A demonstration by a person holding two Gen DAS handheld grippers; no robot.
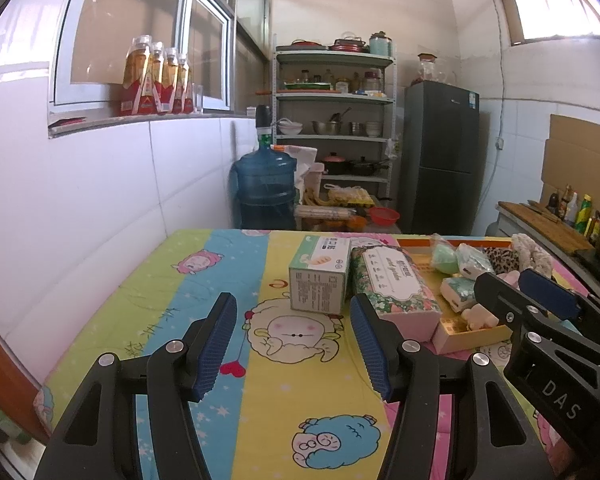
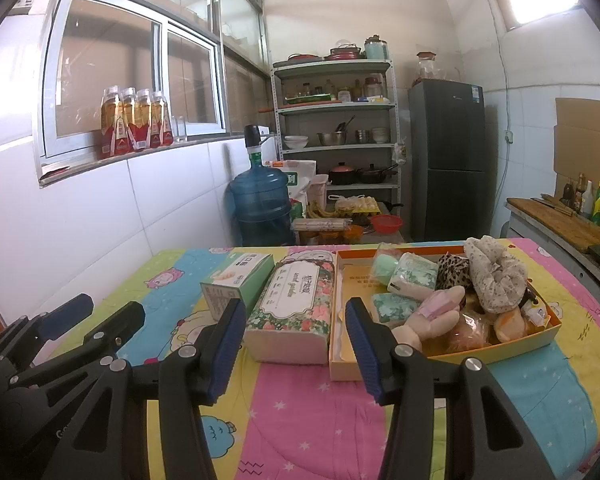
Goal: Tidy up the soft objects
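Cartoon bedsheet [image 2: 300,412] covers table in tiled kitchen.

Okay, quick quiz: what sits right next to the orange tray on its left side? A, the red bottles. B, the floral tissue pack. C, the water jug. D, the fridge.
B: in the right wrist view the floral tissue pack lies flat on the cloth against the left wall of the orange tray, with the green box further left.
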